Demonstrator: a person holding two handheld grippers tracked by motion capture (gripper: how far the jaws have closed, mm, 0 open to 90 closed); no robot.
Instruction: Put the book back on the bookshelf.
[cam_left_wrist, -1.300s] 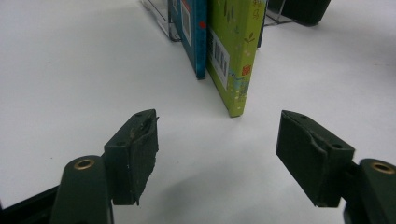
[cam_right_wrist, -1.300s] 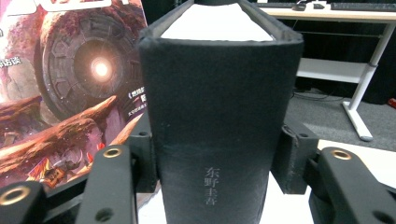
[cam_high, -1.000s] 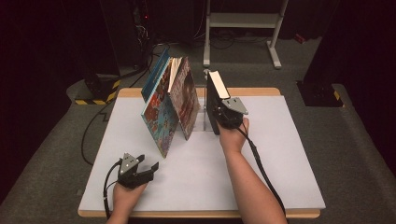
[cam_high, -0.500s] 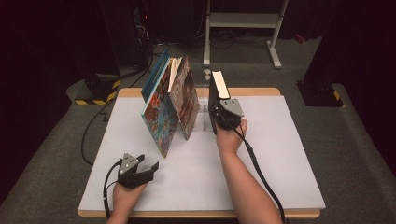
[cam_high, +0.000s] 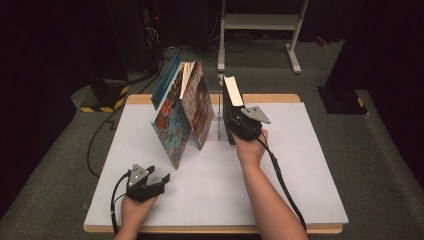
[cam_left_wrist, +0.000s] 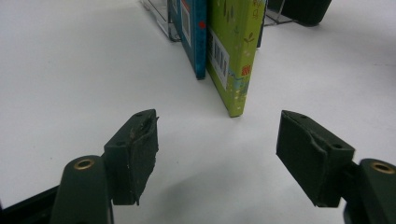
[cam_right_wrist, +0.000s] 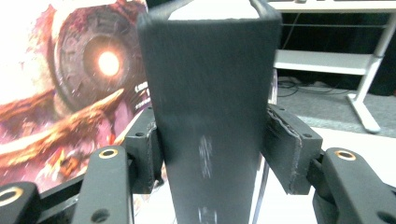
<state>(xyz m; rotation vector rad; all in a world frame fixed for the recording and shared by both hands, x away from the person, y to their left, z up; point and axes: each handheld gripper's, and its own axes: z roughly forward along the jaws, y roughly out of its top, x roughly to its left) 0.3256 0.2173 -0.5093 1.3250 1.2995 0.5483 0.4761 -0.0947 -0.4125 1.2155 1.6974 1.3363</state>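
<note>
A: What is the right gripper (cam_high: 239, 119) doing?

B: Its jaws have just been opening. The thick black hardcover book (cam_high: 231, 107) stands upright between them, spine toward the gripper, on the far middle of the white table (cam_high: 300, 165). In the right gripper view the left pad sits against the cover and the right pad (cam_right_wrist: 286, 151) looks just clear of it, so the grip is let go.

A: And the left gripper (cam_high: 156, 181)?

B: Spread wide over bare tabletop at the near left, grasping nothing.

A: How much room is around the black book?

B: Open table to its right and near side. To its left, just beside it, a clear plastic bookend (cam_high: 220, 107), then the glossy picture books (cam_high: 180, 112), leaning against each other at the top.

A: Textures?

B: Matte, cloth-like black cover (cam_right_wrist: 210, 121), pale page block on top; worn rubber pads.
</note>
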